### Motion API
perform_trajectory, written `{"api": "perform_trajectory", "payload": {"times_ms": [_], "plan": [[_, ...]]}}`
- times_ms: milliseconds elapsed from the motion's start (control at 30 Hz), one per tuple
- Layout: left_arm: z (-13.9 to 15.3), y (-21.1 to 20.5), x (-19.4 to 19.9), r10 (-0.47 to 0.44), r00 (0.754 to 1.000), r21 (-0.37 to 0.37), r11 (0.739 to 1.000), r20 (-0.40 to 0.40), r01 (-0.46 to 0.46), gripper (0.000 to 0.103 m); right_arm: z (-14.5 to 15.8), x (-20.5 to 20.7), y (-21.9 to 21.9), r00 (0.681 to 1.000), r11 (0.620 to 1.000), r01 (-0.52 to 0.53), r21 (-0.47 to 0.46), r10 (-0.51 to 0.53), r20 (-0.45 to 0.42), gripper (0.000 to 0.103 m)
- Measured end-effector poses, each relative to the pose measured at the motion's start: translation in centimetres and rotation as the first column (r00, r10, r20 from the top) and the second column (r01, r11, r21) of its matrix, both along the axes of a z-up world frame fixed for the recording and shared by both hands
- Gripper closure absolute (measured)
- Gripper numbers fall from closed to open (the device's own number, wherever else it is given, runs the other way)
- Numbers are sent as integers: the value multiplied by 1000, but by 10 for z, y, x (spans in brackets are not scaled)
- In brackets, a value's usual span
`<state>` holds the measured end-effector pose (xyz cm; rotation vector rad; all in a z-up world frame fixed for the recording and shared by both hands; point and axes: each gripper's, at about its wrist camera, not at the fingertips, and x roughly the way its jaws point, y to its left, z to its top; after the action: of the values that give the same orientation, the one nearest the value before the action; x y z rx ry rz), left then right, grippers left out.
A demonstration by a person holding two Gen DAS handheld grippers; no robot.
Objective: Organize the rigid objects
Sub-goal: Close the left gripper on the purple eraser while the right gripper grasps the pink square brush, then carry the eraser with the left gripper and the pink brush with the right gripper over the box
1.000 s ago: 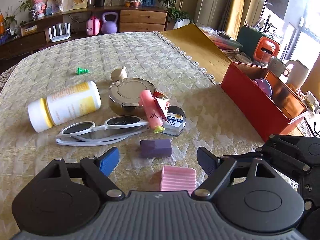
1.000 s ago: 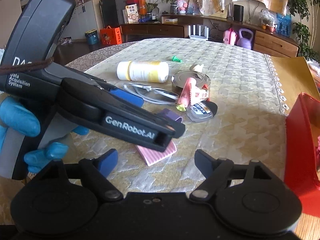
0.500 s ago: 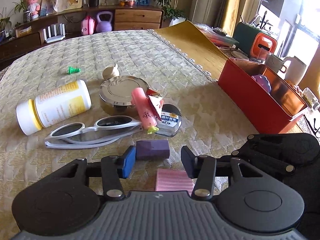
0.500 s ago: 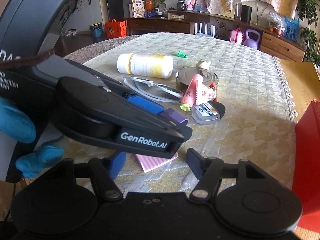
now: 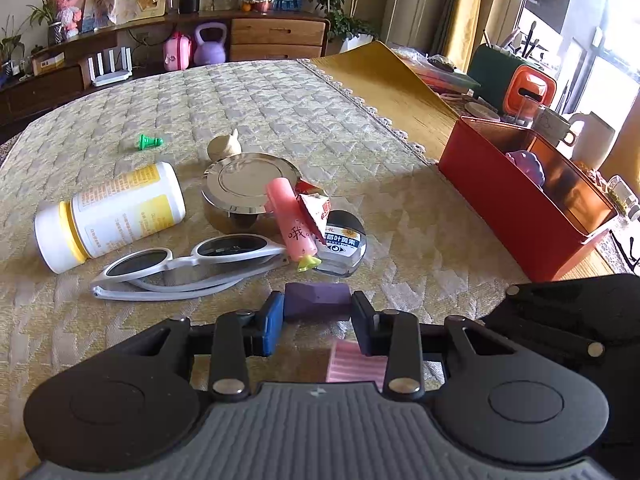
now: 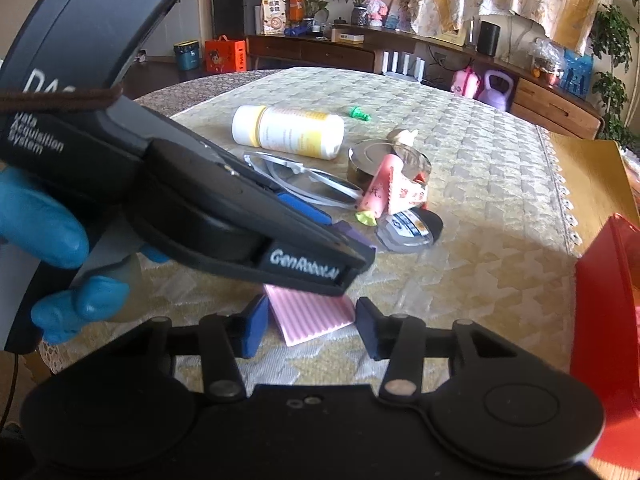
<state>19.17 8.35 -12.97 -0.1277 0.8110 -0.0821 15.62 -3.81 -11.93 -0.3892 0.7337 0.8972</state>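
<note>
My left gripper (image 5: 317,322) is shut on a purple block (image 5: 318,300), its pads touching both ends; the block also shows in the right wrist view (image 6: 354,235). A pink ribbed block (image 5: 354,364) lies on the tablecloth just under and behind it. My right gripper (image 6: 308,326) is partly open, its jaws on either side of the pink ribbed block (image 6: 310,314) without touching it. The left gripper's body (image 6: 200,208) crosses the right wrist view above that block. A red bin (image 5: 520,196) stands at the right, with a purple object (image 5: 528,166) inside.
On the tablecloth lie a white and yellow bottle (image 5: 112,214), white sunglasses (image 5: 188,260), a steel lidded bowl (image 5: 250,190), a pink tube (image 5: 292,224), a small round tin (image 5: 342,246), a beige figure (image 5: 224,146) and a green piece (image 5: 149,142). Cups and a kettle stand beyond the bin.
My left gripper moved forward and closed from wide open onto the purple block. My right gripper narrowed and came closer around the pink ribbed block.
</note>
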Motion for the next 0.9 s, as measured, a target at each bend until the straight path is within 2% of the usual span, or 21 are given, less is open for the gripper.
{"api": "perform_trajectory", "payload": {"times_ms": [233, 500, 900], "plan": [[7, -4, -6, -5, 1000, 0, 1000, 18, 5, 67, 7, 1, -28, 995, 995, 97, 15, -97, -26, 56], [24, -13, -16, -17, 999, 1, 1000, 42, 17, 67, 25, 6, -68, 974, 973, 222, 63, -218, -57, 56], [54, -37, -27, -60, 995, -11, 998, 77, 61, 67, 55, -1, -108, 951, 946, 310, 94, -308, -31, 56]]}}
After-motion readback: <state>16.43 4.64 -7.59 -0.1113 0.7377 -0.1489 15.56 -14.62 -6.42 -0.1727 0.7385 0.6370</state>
